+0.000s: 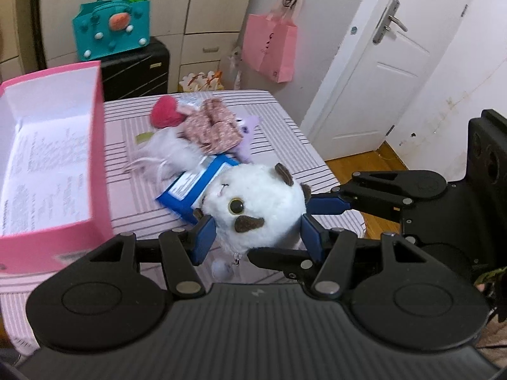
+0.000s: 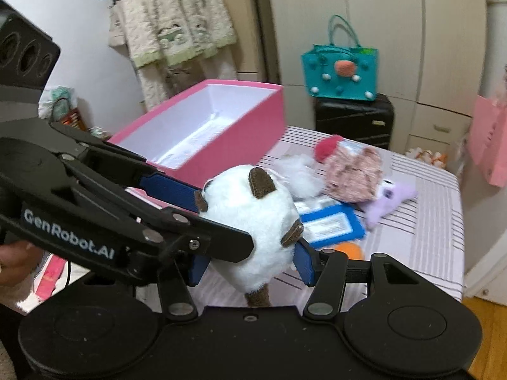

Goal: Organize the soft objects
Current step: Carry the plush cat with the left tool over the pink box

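A white plush toy (image 1: pixel 253 205) with brown ears and a bead eye hangs above the striped table (image 1: pixel 285 120), and both grippers are shut on it. My left gripper (image 1: pixel 258 237) pinches its lower body between blue pads. The right gripper (image 1: pixel 282 229) reaches in from the right. In the right wrist view the plush toy (image 2: pixel 253 215) sits between my right gripper (image 2: pixel 252 266) pads, with the left gripper (image 2: pixel 225 224) clamping it from the left. An open pink box (image 1: pixel 95 158) (image 2: pixel 237 145), white inside, stands to the left.
Behind the toy on the table lie a red heart plush (image 1: pixel 164 112), a floral pouch (image 1: pixel 212 129), a purple plush (image 1: pixel 248 126), white fluff (image 1: pixel 177 155) and a blue packet (image 1: pixel 196 190). Beyond are a teal bag (image 1: pixel 111 28) on a black suitcase (image 1: pixel 136 69) and a pink paper bag (image 1: pixel 269 47).
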Motion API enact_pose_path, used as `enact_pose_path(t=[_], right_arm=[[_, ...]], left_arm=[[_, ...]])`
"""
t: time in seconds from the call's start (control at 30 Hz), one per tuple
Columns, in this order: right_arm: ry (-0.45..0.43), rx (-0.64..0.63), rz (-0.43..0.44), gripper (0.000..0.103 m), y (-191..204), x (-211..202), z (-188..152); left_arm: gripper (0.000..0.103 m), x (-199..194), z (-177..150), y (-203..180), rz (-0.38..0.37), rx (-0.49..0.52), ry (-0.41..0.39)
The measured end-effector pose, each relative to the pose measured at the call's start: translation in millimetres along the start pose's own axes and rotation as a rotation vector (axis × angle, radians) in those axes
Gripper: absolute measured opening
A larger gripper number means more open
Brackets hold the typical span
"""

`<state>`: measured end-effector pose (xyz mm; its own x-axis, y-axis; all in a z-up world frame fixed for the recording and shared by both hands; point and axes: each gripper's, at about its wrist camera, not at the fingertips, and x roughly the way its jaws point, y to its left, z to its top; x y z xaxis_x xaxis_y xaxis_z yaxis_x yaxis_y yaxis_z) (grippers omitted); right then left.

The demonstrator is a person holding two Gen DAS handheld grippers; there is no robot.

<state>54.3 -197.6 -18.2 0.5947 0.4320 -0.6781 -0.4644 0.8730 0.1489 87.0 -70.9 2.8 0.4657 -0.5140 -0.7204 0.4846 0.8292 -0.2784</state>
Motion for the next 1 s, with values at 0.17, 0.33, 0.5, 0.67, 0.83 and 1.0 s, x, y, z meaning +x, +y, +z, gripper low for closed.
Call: enact_pose_path(t=[0.17,0.33,0.5,0.67,0.83,1.0], right_arm=[[0.011,-0.033,0.054,0.061,22,5,19],[0.003,-0.088,0.066,0.061,37,12,45],[-0.021,-0.147,0.066,0.061,50,21,73],[-0.048,-0.193,0.079,0.061,63,37,101],[-0.076,-0.217,0.109,0.061,73,65,127],[-0.083,-0.255,0.138,0.061,78,100,152]], left_arm=[[0.057,-27,-4,22,-0.002,-0.043,0.0],[0.057,-48,-1,43,0.008,-0.076,-0.054],[0.057,-63,8,64,0.021,-0.105,-0.11],[0.057,-77,20,91,0.035,-0.115,-0.153],[0.057,-84,30,124,0.072,-0.143,-0.2],[0.058,-79,40,162,0.109,-0.201,-0.236]])
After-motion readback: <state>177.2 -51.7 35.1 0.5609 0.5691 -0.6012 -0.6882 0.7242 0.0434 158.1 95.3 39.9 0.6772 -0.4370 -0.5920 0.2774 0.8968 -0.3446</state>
